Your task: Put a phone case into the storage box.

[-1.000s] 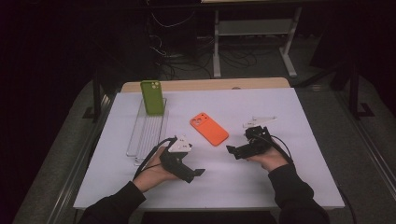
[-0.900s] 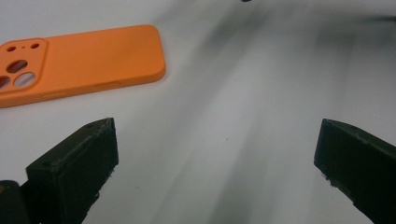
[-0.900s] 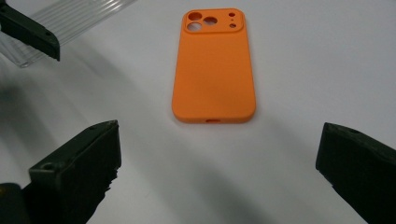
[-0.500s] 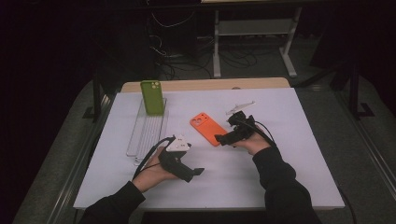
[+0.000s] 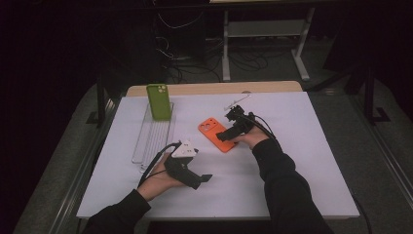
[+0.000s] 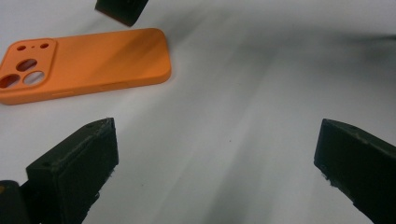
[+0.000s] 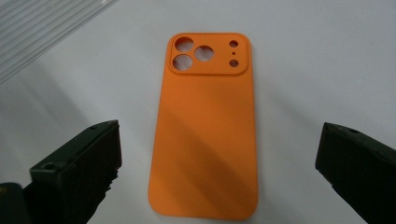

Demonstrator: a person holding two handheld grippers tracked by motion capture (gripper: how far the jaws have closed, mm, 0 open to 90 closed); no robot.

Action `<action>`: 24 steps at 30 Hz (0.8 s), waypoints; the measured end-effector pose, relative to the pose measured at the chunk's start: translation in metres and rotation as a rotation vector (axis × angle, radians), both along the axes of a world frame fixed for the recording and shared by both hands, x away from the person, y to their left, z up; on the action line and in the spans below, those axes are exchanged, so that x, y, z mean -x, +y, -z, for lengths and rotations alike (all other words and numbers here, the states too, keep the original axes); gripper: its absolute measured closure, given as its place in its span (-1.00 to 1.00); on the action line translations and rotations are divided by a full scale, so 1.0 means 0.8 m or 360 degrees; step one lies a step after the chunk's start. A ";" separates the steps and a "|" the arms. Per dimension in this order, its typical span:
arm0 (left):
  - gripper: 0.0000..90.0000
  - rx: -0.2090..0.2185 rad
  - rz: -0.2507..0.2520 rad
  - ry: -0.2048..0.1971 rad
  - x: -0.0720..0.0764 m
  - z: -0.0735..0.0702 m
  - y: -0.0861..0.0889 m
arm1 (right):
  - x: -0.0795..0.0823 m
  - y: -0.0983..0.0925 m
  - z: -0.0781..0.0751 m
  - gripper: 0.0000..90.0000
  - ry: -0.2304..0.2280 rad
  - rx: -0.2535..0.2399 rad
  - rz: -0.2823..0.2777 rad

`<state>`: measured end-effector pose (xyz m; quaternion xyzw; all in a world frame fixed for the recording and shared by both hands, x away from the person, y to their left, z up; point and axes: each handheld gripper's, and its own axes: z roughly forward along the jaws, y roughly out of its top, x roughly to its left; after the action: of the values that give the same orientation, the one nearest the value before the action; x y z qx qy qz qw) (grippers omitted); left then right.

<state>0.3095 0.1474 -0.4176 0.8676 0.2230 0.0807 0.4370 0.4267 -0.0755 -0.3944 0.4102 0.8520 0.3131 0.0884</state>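
1. Table [image 5: 302, 161] first: white, carrying a clear ribbed rack [image 5: 148, 141] at its left side and the two phone cases, with plenty of bare surface toward the person

2. Rack next: a green phone case [image 5: 159, 102] stands upright in its far end, so I judge one case is already stowed; the remaining slots look free

3. Orange phone case [image 5: 214, 131] lies flat on the table, camera cut-outs up, well apart from the rack and not yet lifted; this is the piece left to handle

4. Right tool [image 5: 225, 136] hangs at the near end of the orange case; in the right gripper view its jaws stand wide apart on either side of the case [image 7: 208, 140], touching nothing, so the grasp has not started

5. Left tool [image 5: 202, 179] rests low by the near edge, in the left hand [image 5: 160, 181], jaws spread and holding nothing; the left gripper view shows the orange case [image 6: 88, 60] farther off

6. Left to do, as I judge it: close on the orange case, carry it over, and stand it in a free slot beside the green one
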 end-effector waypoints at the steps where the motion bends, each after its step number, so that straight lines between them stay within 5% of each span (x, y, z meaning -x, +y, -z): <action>1: -1.00 0.0004 0.0000 -0.0002 0.000 0.000 0.001 | -0.002 0.003 0.002 -1.00 0.0003 0.0009 -0.0017; 24: -1.00 0.0029 -0.0010 0.0004 -0.002 -0.002 0.004 | -0.028 0.043 0.046 -0.96 0.0148 0.0212 -0.0069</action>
<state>0.3112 0.1509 -0.4157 0.8631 0.2270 0.0788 0.4443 0.4495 -0.0412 -0.4312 0.3988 0.8829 0.2380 0.0691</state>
